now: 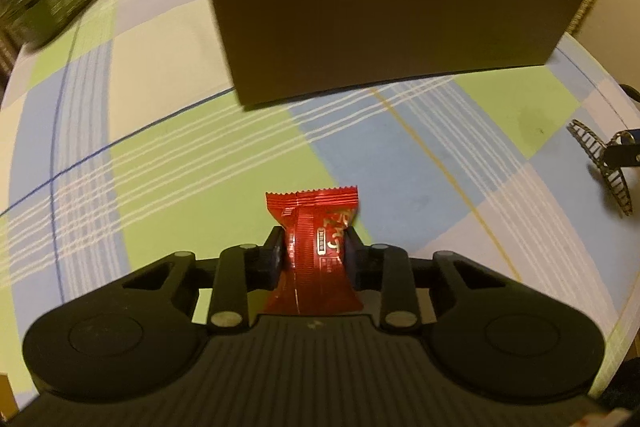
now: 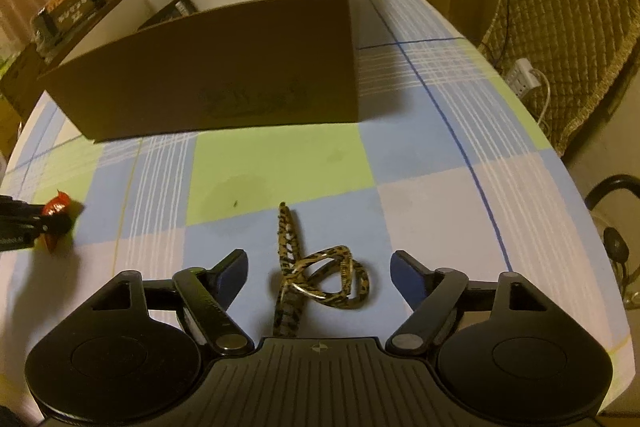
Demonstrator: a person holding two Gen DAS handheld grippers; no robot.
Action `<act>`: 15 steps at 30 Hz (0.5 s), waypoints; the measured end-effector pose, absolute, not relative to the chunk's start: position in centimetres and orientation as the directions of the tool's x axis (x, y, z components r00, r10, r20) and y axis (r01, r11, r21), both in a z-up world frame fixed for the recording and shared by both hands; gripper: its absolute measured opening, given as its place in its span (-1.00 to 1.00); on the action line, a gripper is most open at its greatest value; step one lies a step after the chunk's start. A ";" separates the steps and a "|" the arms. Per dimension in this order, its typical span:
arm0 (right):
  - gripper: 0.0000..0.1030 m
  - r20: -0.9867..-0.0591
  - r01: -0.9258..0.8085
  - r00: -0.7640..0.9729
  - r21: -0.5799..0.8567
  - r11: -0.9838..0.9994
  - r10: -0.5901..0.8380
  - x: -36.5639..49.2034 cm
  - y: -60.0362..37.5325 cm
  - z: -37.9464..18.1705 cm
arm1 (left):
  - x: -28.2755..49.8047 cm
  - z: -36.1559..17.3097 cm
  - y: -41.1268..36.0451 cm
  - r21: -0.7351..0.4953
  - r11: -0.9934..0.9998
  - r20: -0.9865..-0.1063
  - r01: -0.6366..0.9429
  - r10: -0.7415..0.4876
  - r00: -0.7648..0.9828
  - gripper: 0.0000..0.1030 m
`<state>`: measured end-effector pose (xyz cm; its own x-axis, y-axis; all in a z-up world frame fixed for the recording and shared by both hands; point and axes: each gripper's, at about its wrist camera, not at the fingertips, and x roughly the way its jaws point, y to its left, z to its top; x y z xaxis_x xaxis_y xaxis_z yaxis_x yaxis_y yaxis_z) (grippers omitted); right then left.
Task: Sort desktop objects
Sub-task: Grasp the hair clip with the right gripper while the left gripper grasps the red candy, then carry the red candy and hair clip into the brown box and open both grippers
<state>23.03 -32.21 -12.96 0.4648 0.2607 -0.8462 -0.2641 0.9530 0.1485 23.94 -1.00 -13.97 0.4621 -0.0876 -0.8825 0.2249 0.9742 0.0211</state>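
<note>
pinching the red candy packet [image 1: 314, 251] lengthwise ahead, left hand-held gripper [image 1: 313, 253]; right hand-held gripper [image 2: 320, 277] spread around the hair clip [image 2: 316, 275].

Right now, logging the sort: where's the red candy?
Left wrist view: the red candy sits pinched in the left gripper, before the cardboard box.

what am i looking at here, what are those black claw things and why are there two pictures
Each black claw is a hand-held gripper that a person carries, with a camera looking along its fingers. So there are two pictures, one per hand. The left hand-held gripper is pinching a red candy wrapper. The right hand-held gripper is open, with a spotted hair clip lying between its fingers on the checked tablecloth. Behind stands an open cardboard box, probably where things get sorted.
</note>
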 end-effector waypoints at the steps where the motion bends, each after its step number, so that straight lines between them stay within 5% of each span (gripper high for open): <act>1: 0.47 -0.847 -0.271 0.461 0.147 0.951 0.263 23.0 -32.0 -13.1 | 23.7 -13.9 -0.7 0.025 0.977 -0.884 0.212 -0.077 0.461 -0.50; 6: 0.45 -0.856 -0.320 0.458 0.095 0.943 0.242 22.7 -31.0 -14.0 | 22.1 -13.7 0.5 0.025 0.986 -0.894 0.163 -0.051 0.446 -0.52; 10: -0.13 -0.857 -0.374 0.472 0.019 0.927 0.208 22.5 -30.2 -14.5 | 20.9 -13.6 0.8 0.021 0.989 -0.900 0.149 -0.047 0.434 -0.53; 15: -0.22 -0.854 -0.419 0.478 -0.015 0.908 0.207 22.5 -29.8 -14.3 | 20.2 -13.5 0.2 0.008 0.988 -0.901 0.152 -0.059 0.429 -0.53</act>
<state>22.54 -29.79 -14.31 0.4778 0.2066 -0.8538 -0.4190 0.9078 -0.0149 20.17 0.25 -13.46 0.4293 -0.0587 -0.9012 0.1517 0.9884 0.0078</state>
